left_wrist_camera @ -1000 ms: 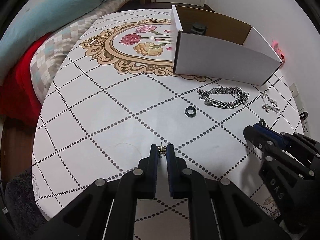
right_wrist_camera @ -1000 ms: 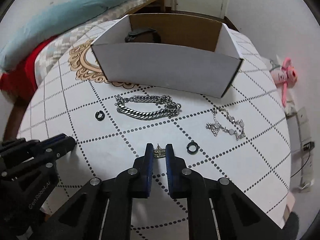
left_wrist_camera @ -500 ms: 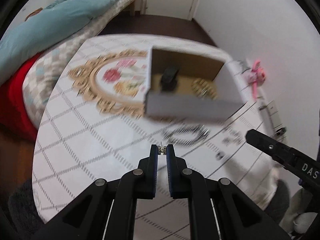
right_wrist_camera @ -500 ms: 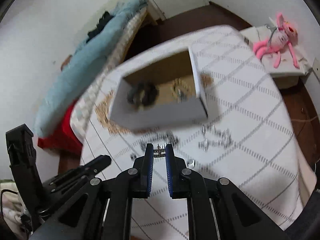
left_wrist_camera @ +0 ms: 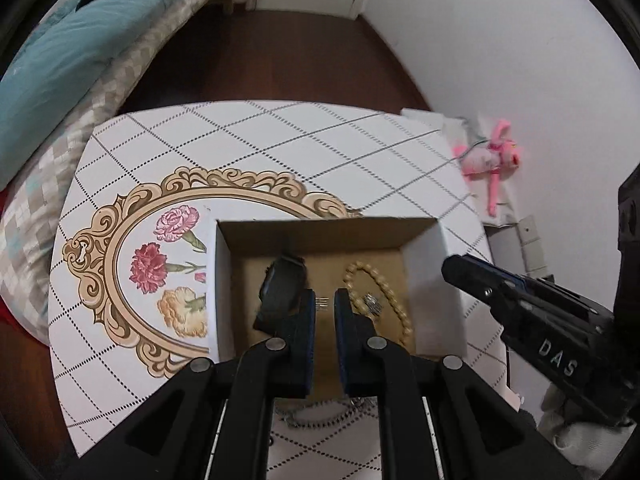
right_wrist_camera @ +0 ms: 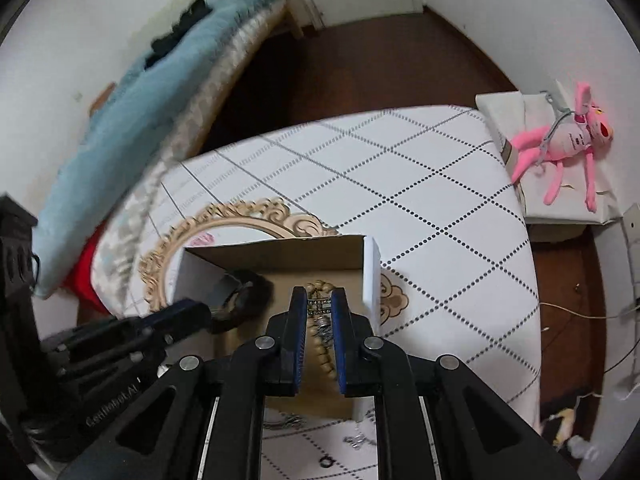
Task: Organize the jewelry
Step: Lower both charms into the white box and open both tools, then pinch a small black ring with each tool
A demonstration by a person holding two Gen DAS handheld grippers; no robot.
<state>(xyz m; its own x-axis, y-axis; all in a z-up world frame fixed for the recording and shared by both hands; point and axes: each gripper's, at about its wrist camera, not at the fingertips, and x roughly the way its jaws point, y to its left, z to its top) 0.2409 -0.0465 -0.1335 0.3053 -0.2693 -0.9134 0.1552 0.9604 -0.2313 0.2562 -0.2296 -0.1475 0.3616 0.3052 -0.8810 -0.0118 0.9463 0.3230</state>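
Observation:
Both grippers hover above the open cardboard box (left_wrist_camera: 428, 240) (right_wrist_camera: 370, 264) on the table. My left gripper (left_wrist_camera: 323, 302) is shut on a small earring (left_wrist_camera: 322, 301) over the box's middle. My right gripper (right_wrist_camera: 319, 307) is shut on a small gold earring (right_wrist_camera: 319, 306) over the box's right half. Inside the box lie a black watch (left_wrist_camera: 280, 284) (right_wrist_camera: 244, 294), a beige bead bracelet (left_wrist_camera: 384, 288) (right_wrist_camera: 320, 354) and a small silver piece (left_wrist_camera: 371, 303). A silver chain bracelet (left_wrist_camera: 320, 416) lies on the table in front of the box, partly hidden by my fingers.
The round table (left_wrist_camera: 280, 140) has a diamond grid and a gold floral medallion (left_wrist_camera: 132, 248). A thin chain (right_wrist_camera: 358, 440) and a black ring (right_wrist_camera: 327, 461) lie near the front edge. A bed with a teal blanket (left_wrist_camera: 80, 40) is left, a pink plush toy (right_wrist_camera: 568, 140) right.
Both grippers have lifted off the table, each holding its earring, and moved forward to above the open box. The box's inside now shows from above.

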